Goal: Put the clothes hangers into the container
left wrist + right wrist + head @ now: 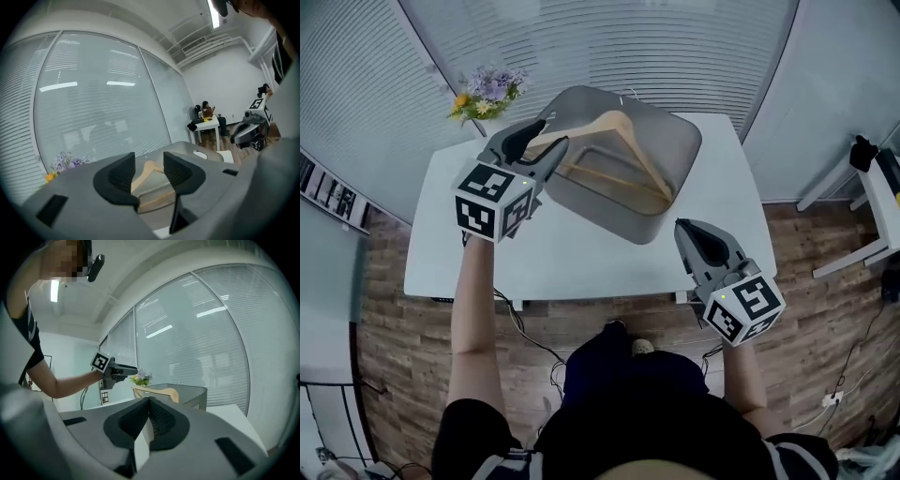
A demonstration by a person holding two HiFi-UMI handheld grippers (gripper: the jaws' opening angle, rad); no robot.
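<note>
A grey container (680, 150) stands at the back of the white table (581, 253), with wooden clothes hangers (619, 127) lying in it, one propped against its far rim. My left gripper (546, 141) hovers at the container's left edge, open and empty; in the left gripper view a hanger (145, 174) and the container (197, 151) show beyond the gap of the left gripper (149, 161). My right gripper (686, 230) hangs over the table's front right, shut with nothing in it. From the right gripper (149, 401) I see the container (192, 392) and a hanger (161, 393) ahead.
A small bunch of flowers (487, 92) stands at the table's back left corner. Window blinds run behind the table. A white desk (881, 206) stands to the right, and cables lie on the wooden floor under the table's front edge.
</note>
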